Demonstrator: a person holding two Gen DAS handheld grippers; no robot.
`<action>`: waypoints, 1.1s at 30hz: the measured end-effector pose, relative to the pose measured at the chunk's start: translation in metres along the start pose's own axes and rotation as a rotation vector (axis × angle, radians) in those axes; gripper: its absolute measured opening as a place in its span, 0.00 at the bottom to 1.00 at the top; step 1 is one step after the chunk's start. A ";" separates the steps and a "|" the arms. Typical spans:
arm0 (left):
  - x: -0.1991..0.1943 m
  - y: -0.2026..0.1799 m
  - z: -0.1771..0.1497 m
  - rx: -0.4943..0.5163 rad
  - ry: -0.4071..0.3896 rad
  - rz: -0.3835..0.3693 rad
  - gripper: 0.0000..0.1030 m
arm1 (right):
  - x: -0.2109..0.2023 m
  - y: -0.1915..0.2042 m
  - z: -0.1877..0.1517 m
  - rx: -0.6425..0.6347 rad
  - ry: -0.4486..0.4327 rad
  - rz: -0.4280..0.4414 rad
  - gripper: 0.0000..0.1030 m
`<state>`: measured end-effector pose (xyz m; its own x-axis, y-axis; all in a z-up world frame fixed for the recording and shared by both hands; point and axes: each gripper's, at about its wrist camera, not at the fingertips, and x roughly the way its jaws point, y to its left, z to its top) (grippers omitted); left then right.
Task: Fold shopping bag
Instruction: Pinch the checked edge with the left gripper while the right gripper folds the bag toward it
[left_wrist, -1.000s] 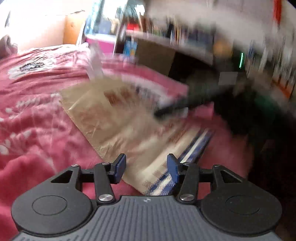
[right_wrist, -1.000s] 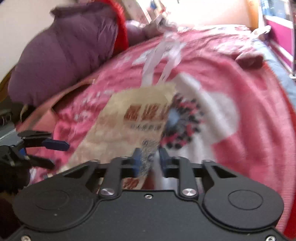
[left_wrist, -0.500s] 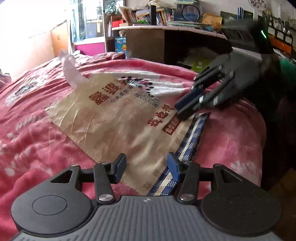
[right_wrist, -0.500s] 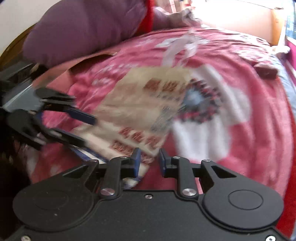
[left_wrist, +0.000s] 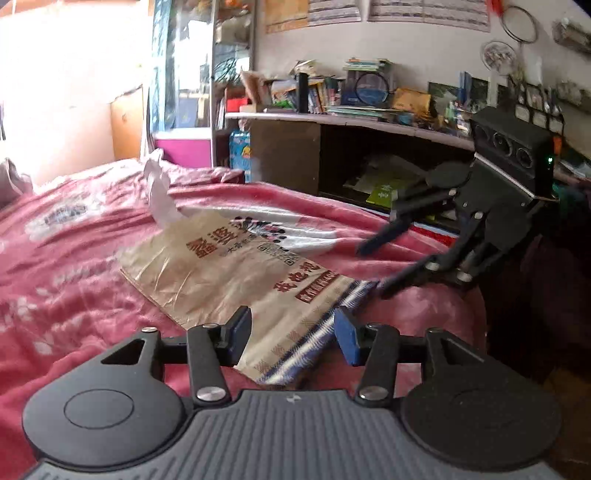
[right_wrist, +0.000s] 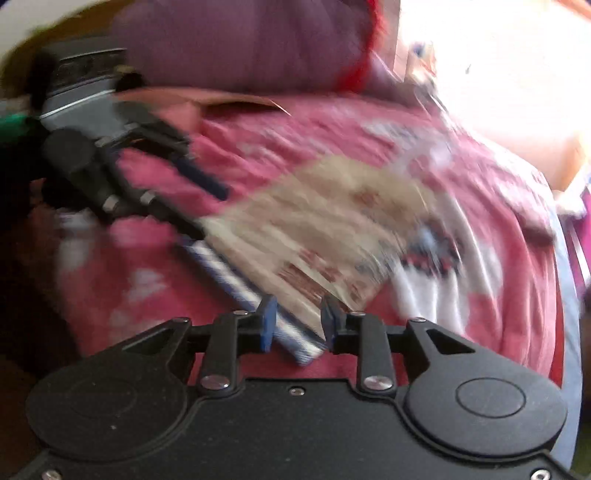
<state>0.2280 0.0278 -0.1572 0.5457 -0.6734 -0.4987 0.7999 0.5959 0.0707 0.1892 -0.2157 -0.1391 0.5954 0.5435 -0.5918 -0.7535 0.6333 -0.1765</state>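
The shopping bag (left_wrist: 236, 273) lies flat on the red blanket (left_wrist: 66, 280); left gripper (left_wrist: 291, 328) hangs apart over its striped bottom edge, gripping nothing. Right gripper (right_wrist: 297, 325) is opening over the other corner; I'd pinch both corners evenly, then fold straight towards the handles (left_wrist: 159, 192).

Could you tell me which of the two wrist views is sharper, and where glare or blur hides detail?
Left wrist view: sharp, the print on the shopping bag readable; the window area at upper left is blown out, and fisheye bends the shelf. Right wrist view: heavy motion blur smears the bag and blanket; glare whitens the upper right corner.
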 end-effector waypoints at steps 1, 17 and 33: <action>0.003 -0.008 -0.002 0.050 0.024 0.011 0.47 | -0.004 0.006 -0.002 -0.042 -0.013 -0.016 0.53; 0.024 -0.039 -0.022 0.440 0.104 0.096 0.09 | 0.034 0.028 -0.017 -0.415 -0.045 0.022 0.15; 0.021 -0.048 -0.036 0.588 0.099 0.071 0.10 | 0.045 0.042 -0.016 -0.531 -0.022 -0.010 0.24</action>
<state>0.1914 0.0009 -0.2022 0.5996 -0.5801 -0.5514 0.7818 0.2770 0.5587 0.1799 -0.1732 -0.1855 0.6045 0.5542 -0.5723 -0.7819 0.2752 -0.5593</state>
